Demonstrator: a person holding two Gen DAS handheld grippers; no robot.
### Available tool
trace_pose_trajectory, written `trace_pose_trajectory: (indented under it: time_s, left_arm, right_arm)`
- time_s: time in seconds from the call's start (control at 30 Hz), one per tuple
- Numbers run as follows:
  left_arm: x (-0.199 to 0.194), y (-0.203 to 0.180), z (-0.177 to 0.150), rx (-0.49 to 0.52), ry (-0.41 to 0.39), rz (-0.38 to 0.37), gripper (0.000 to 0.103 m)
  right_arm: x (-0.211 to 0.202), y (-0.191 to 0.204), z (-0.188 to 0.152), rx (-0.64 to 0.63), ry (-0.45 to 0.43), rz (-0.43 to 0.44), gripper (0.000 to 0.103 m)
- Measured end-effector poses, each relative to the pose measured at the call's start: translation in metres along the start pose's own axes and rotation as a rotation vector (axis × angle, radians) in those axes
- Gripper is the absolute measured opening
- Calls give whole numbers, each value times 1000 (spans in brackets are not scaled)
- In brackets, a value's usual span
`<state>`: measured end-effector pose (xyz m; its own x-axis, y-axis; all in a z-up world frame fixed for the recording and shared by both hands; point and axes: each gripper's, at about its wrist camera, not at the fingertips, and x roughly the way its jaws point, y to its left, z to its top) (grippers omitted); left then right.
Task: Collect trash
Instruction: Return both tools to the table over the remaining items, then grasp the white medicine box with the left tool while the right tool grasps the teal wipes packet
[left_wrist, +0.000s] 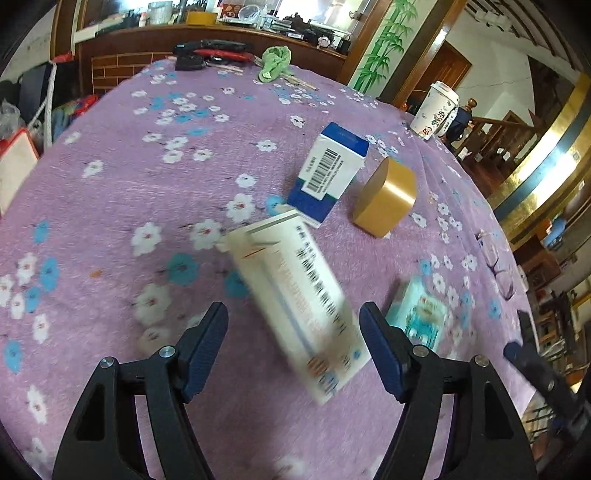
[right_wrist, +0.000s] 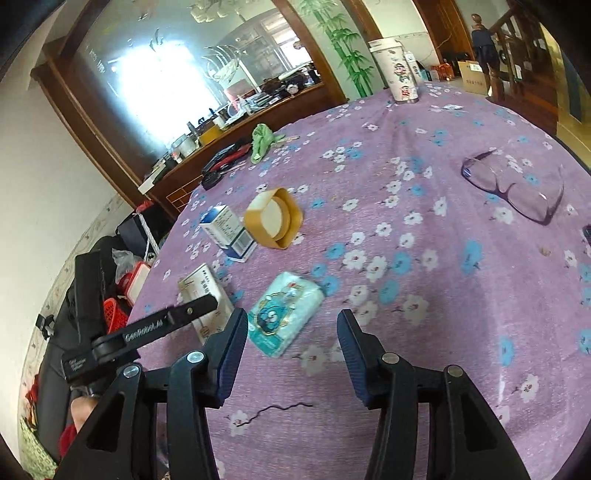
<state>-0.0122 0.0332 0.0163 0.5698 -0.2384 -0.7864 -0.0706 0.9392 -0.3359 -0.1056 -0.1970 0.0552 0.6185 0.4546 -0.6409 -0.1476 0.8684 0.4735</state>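
Your left gripper (left_wrist: 293, 325) hangs over the worktop (left_wrist: 110, 206) with its jaws spread wide, holding nothing; the long white carton (left_wrist: 295, 306) lies flat between them, blurred. Taking that carton as your landmark: the blue-and-white box (left_wrist: 327, 173) stands just beyond its far end, the gold tape roll (left_wrist: 386, 195) sits beside that box, and the teal tissue pack (left_wrist: 421, 314) lies just right of the carton. Your right gripper (right_wrist: 291, 350) also has its jaws wide apart and empty, with the tissue pack (right_wrist: 286, 314) just ahead of them.
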Motion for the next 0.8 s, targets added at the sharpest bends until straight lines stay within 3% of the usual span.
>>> trace_pose_trajectory:
  time_s: [0.03,0.1,0.2,0.27,0.4,0.8]
  left_arm:
    - [3,-1,2,-4,3,-7,69]
    - [10,-4,5,-1,10,-14,46]
    - [12,-9,8,-2,3,-57,30]
    - [9,-13,6,26,-18,-47,19]
    - [-2,-15,3,73,-60,-44,12]
    - [-68,12,-16,164,-251,72,12]
  right_arm:
    - [0,-2,0,4,1,-2,54]
    - [1,-5,-1,12,3,-6,54]
    - [4,-9,0,20,11,-16,54]
    - [10,-10,-1,28,25,-20,54]
    - [23,-6,-3,30,59,-29,54]
    - [74,29,-5,-37,146,-102,72]
